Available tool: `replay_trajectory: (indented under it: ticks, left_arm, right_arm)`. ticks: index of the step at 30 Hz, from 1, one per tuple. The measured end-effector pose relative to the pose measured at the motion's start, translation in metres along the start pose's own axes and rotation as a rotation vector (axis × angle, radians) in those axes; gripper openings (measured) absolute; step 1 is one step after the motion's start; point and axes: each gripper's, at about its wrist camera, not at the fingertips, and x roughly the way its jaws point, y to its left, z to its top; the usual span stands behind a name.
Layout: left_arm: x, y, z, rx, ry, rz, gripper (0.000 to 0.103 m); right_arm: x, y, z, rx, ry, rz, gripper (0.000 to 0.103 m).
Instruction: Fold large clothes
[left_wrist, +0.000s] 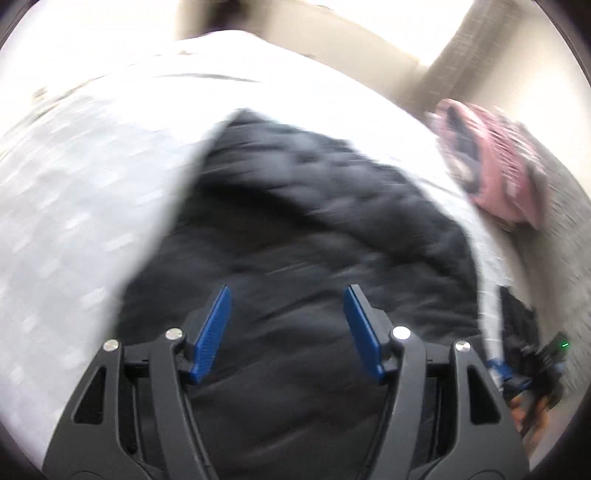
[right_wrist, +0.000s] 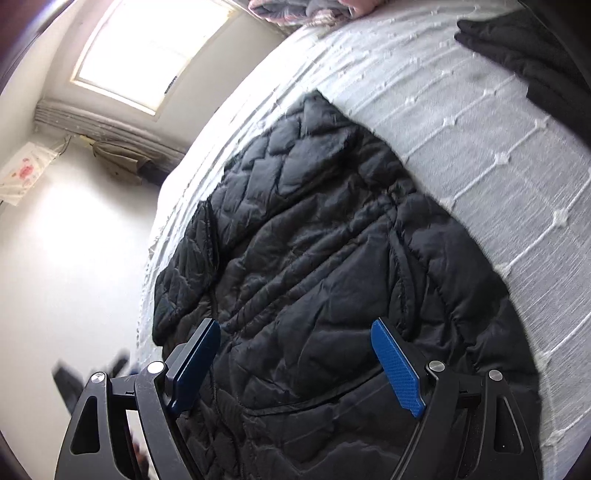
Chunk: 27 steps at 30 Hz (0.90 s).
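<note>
A black quilted puffer jacket (right_wrist: 317, 258) lies spread on a bed with a white textured cover (right_wrist: 498, 155). My right gripper (right_wrist: 295, 354) hovers over the jacket's near part, its blue pads wide apart with nothing between them. The left wrist view is blurred by motion. There the same jacket (left_wrist: 303, 229) fills the middle, and my left gripper (left_wrist: 288, 317) stands open above it, holding nothing. At the right edge of that view, part of the other gripper (left_wrist: 532, 369) shows beside the bed.
A pink and grey bundle of cloth (left_wrist: 495, 166) lies at the bed's far end. A dark folded garment (right_wrist: 524, 51) rests on the cover at upper right. The bed's edge (right_wrist: 155, 236) drops to a pale floor (right_wrist: 66, 258) on the left, under a bright window (right_wrist: 147, 48).
</note>
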Motion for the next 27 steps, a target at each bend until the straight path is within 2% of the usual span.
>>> replay_trajectory:
  ticks: [2,4,6,10,12,17,20,22,23,25,27]
  left_arm:
    - [-0.013,0.047,-0.025,-0.066,0.032,0.033,0.064]
    - [-0.022,0.081,-0.049,-0.115,0.066,0.036,0.064]
    - [-0.027,0.108,-0.069,-0.163,0.081,0.038,0.064]
    - [-0.032,0.135,-0.097,-0.178,0.11,0.023,0.064]
    - [-0.032,0.14,-0.108,-0.161,0.122,-0.01,0.064]
    - [-0.031,0.134,-0.128,-0.144,0.116,-0.132,0.064]
    - [-0.023,0.126,-0.131,-0.116,0.123,-0.115,0.064]
    - [-0.019,0.121,-0.13,-0.105,0.12,-0.108,0.064]
    - [-0.019,0.119,-0.129,-0.107,0.117,-0.116,0.064]
    - [-0.017,0.117,-0.127,-0.123,0.124,-0.139,0.064]
    - [-0.016,0.115,-0.128,-0.133,0.127,-0.143,0.064]
  right_arm:
    - [-0.004,0.002,0.001,-0.02,-0.02,-0.024,0.085]
    - [-0.007,0.001,0.003,-0.03,-0.03,-0.035,0.085]
    - [-0.013,-0.004,0.004,-0.017,-0.044,-0.039,0.085]
    - [-0.031,-0.017,-0.004,0.008,-0.064,-0.028,0.085]
    - [-0.045,-0.031,-0.02,0.001,-0.057,-0.032,0.085]
    - [-0.086,-0.08,-0.072,0.027,-0.081,-0.13,0.085]
    - [-0.105,-0.111,-0.103,0.051,-0.047,-0.124,0.085]
    - [-0.104,-0.126,-0.111,0.076,0.004,-0.148,0.085]
    - [-0.104,-0.132,-0.112,0.095,0.016,-0.129,0.084]
    - [-0.106,-0.134,-0.111,0.113,0.008,-0.109,0.084]
    - [-0.1,-0.126,-0.112,0.064,0.02,-0.148,0.081]
